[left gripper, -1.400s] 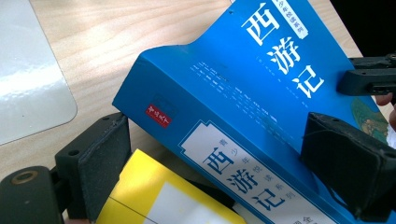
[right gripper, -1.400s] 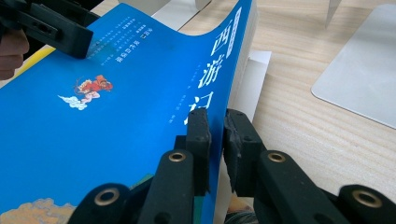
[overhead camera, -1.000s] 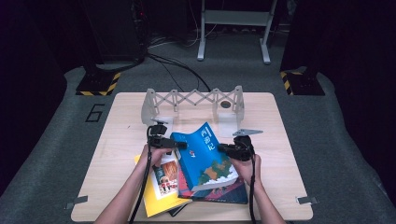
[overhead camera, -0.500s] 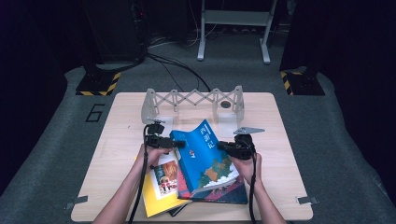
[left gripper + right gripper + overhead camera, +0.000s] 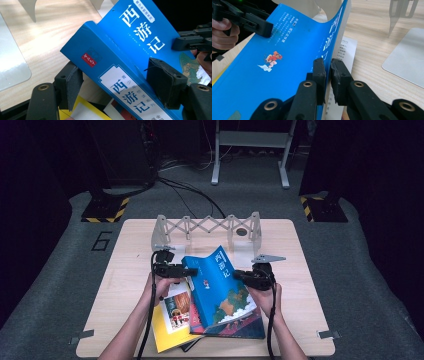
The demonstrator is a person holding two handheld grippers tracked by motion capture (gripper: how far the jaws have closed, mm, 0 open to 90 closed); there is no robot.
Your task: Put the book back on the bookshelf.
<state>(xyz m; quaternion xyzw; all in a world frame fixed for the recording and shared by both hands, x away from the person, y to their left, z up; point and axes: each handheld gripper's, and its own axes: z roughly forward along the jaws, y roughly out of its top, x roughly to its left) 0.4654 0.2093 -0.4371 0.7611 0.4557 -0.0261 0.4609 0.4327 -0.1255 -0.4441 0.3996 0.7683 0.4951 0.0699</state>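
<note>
Seen from the high view, a blue book point(image 5: 218, 285) is held tilted above a pile of books point(image 5: 175, 320) near the front of the wooden table point(image 5: 295, 245), with the left hand-held gripper point(image 5: 186, 270) at its left edge and the right hand-held gripper point(image 5: 239, 275) at its right edge; a white folding rack point(image 5: 207, 227) stands behind them toward the far side of the table. In the left gripper view, the blue book point(image 5: 130, 62) runs spine-first between the left hand-held gripper point(image 5: 120, 82), whose jaws are spread wide on either side of the spine, one pad close against the cover and the other standing clear of the book's underside; a yellow book point(image 5: 82, 112) lies beneath, and the right hand-held gripper point(image 5: 175, 45) reaches the cover's far edge at upper right. In the right gripper view, the right hand-held gripper point(image 5: 329, 75) is clamped on the blue book point(image 5: 274, 65), its jaws pinched together over the thin edge of the cover, which curves upward away from the camera; the left hand-held gripper point(image 5: 268, 30) touches the opposite edge at upper left, and a grey plate point(image 5: 409, 62) lies flat on the table just to the right.
</note>
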